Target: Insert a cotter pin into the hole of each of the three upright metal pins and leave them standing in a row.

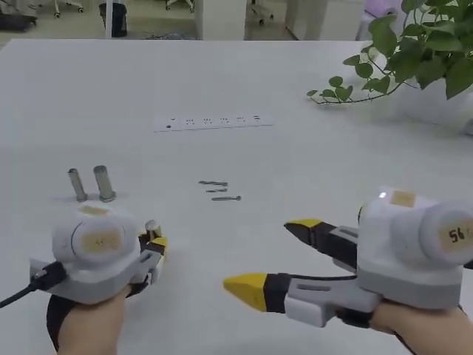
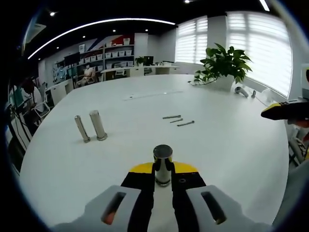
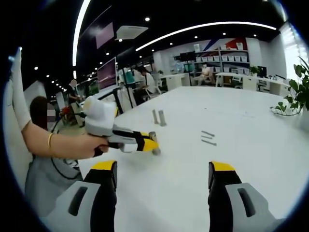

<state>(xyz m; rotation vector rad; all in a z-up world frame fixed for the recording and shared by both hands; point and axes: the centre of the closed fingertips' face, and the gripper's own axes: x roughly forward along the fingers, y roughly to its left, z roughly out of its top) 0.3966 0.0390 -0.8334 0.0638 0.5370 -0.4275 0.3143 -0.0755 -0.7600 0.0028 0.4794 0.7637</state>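
Observation:
My left gripper [image 2: 162, 170] is shut on an upright metal pin [image 2: 162, 163] and holds it just above the white table [image 1: 295, 163]; the same pin [image 1: 152, 226] peeks past the left gripper [image 1: 155, 242] in the head view. Two more metal pins [image 1: 90, 183] stand side by side at the left. Three small cotter pins [image 1: 218, 190] lie in the middle of the table. My right gripper [image 1: 277, 255] hovers open near the front right, nothing between its yellow-tipped fingers [image 1: 244, 288]. The right gripper view shows the left gripper [image 3: 147, 143] with its pin [image 3: 154, 143].
A white power strip [image 1: 213, 122] lies further back on the table. A leafy potted plant [image 1: 414, 52] stands at the far right corner. People sit at desks far off in the room.

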